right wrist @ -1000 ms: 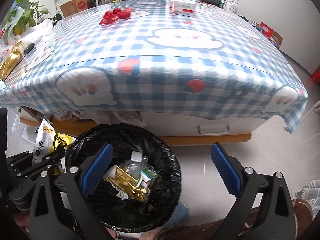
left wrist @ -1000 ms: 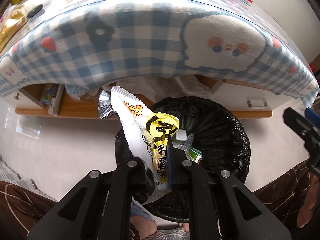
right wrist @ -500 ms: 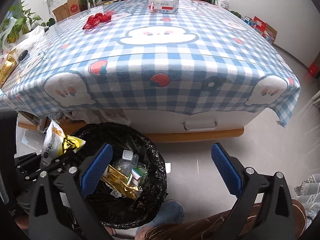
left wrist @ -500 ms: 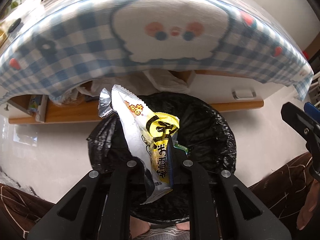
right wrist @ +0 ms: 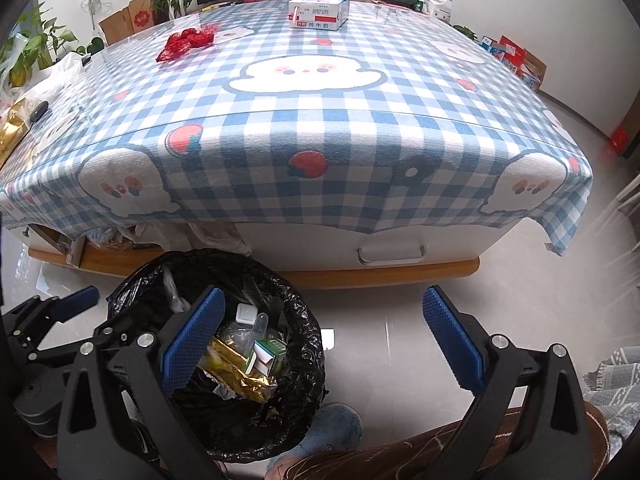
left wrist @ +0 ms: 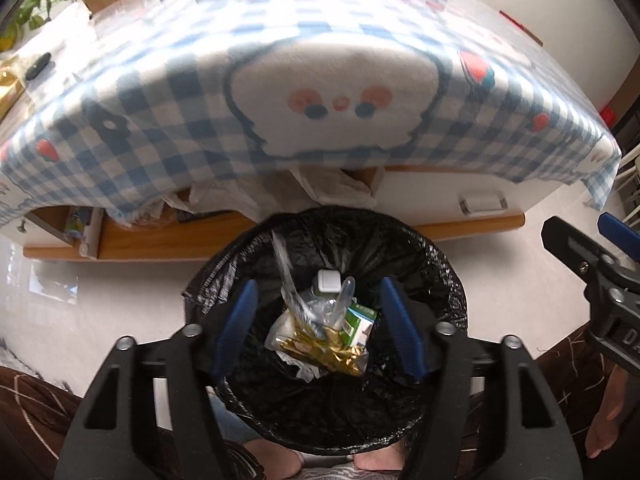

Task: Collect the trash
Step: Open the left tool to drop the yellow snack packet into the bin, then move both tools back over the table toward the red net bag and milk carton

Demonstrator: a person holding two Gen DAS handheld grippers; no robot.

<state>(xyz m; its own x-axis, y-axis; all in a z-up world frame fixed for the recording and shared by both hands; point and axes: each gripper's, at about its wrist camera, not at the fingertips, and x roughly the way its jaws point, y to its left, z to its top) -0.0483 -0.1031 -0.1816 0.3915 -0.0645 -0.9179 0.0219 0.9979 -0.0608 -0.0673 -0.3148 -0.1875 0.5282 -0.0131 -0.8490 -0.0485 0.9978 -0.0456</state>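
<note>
1. The left gripper (left wrist: 316, 322) is seen spread apart above the black-lined trash bin (left wrist: 440, 280), its blue pads (left wrist: 236, 332) at 9 and 3 o'clock of the bin's contents; its jaws have just been opening, and nothing is pressed between them.
2. The yellow-and-white snack wrapper that was clamped in the left gripper a second ago and half a second ago is no longer held; a pale, silvery wrapper (left wrist: 286, 268) is seen inside the bin at about 11 o'clock of the pile, blurred, and whether it is the same one cannot be told with certainty.
3. In the bin a gold foil wrapper (left wrist: 324, 350), a green-and-white carton (left wrist: 360, 322), a clear plastic bottle with a white cap (left wrist: 329, 282) and crumpled clear film are seen heaped together.
4. The right gripper (right wrist: 320, 344) is held wide apart and empty, as in the earlier frames; its left pad lies over the bin's rim at 9 o'clock, its right pad over bare floor (right wrist: 380, 320).
5. On the checked tablecloth of the table (right wrist: 320, 120) a red mesh wad (right wrist: 186, 42) at 11 o'clock and a milk box (right wrist: 319, 12) at 12 o'clock are seen.
</note>
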